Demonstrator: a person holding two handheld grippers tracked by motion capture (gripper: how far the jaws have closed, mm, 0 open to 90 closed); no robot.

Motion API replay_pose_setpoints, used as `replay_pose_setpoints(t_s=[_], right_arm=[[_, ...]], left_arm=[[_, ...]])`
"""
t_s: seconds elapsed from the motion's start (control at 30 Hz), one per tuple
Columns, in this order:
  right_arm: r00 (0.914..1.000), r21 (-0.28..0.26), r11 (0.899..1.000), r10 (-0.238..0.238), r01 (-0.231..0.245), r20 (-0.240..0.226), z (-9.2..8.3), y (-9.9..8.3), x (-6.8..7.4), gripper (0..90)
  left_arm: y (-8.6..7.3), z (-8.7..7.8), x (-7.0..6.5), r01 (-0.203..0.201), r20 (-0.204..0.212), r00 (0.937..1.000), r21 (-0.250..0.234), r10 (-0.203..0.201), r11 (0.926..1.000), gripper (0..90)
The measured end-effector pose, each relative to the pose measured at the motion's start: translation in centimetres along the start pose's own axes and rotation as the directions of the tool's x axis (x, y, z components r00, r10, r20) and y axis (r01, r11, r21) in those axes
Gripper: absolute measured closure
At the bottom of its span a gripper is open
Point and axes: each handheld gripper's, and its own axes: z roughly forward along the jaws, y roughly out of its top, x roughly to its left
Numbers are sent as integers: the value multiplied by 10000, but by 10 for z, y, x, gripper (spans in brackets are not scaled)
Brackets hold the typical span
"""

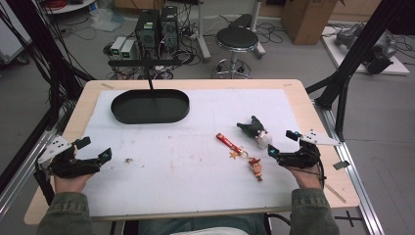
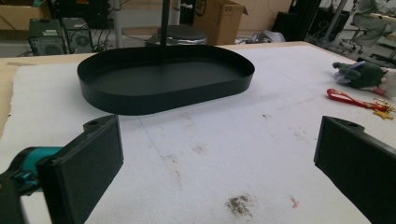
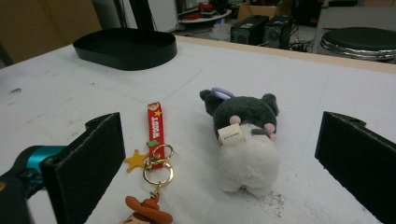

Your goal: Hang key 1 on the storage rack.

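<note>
A black oval tray (image 1: pixel 132 107) stands empty at the back left of the white mat (image 1: pixel 186 166). Right of centre lie a dark grey and white plush toy (image 1: pixel 257 132) and a red strap keychain (image 1: pixel 230 143) with a small cowboy figure (image 1: pixel 256 168). My left gripper (image 1: pixel 94 149) rests open near the mat's left edge, facing the tray (image 2: pixel 166 79), nothing between its jaws. Just right of the plush, my right gripper (image 1: pixel 282 143) is open. In the right gripper view the plush (image 3: pixel 245 135) lies a little ahead of the jaws, the red strap (image 3: pixel 155 126) to its left.
A thin black pole with a crossbar (image 1: pixel 147 63) rises behind the tray. Black frame posts (image 1: pixel 352 58) flank the table. Beyond the far edge stand a stool (image 1: pixel 237 39), computer towers (image 1: pixel 156 27) and a cardboard box (image 1: pixel 306 17). A small dirt spot (image 1: pixel 128 160) marks the mat.
</note>
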Motion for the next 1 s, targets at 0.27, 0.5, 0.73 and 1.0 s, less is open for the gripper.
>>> replay_pose_setpoints(t_s=[0.27,0.5,0.73,1.0], right_arm=[[10000,-64,10000,32,-32,74,-2,0,-1,5],[10000,-11,10000,56,-56,60,-1,0,-1,5],[10000,108,9999,79,-80,49,1,0,-1,5],[10000,264,9996,81,-80,-54,4,1,1,5]], left_arm=[[0,1,0,-16,-1,10000,-4,16,10000,17],[0,1,0,-44,16,10000,29,44,10000,18],[0,0,0,-41,4,10000,22,41,10000,18],[0,1,-1,-69,42,10000,73,68,9999,18]])
